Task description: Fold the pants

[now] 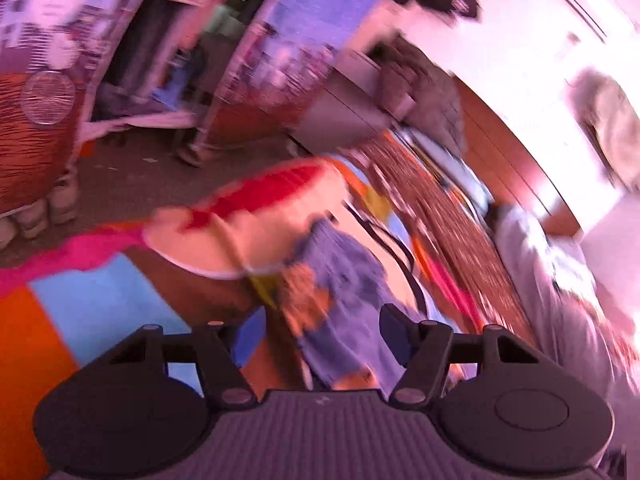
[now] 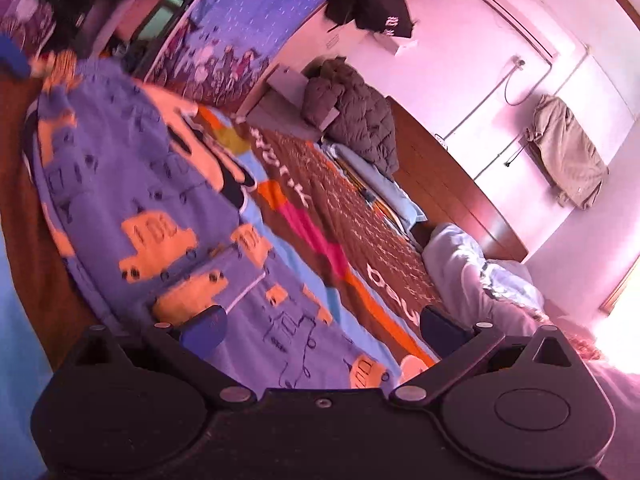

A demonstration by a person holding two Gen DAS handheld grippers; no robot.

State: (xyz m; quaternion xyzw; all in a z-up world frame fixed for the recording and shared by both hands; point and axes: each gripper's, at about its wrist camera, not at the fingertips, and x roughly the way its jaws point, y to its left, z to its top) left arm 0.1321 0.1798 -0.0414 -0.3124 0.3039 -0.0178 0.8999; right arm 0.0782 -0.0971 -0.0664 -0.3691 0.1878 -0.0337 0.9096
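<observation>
A bedspread [image 2: 360, 248] in brown, orange, pink and blue covers the bed. The pants [image 2: 160, 208], blue with orange cars, are spread flat on it, their long axis running from the near right to the far left in the right wrist view. The right gripper [image 2: 324, 328] is held wide above the near end, nothing pinched. The left gripper [image 1: 320, 336], blurred, is seen partly open over bunched pants fabric, gripping nothing.

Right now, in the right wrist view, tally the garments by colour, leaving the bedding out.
Blue pants with orange cars: 1
Dark quilted jacket: 1
Black hanging garment: 1
Beige hanging jacket: 1
Total: 4
</observation>
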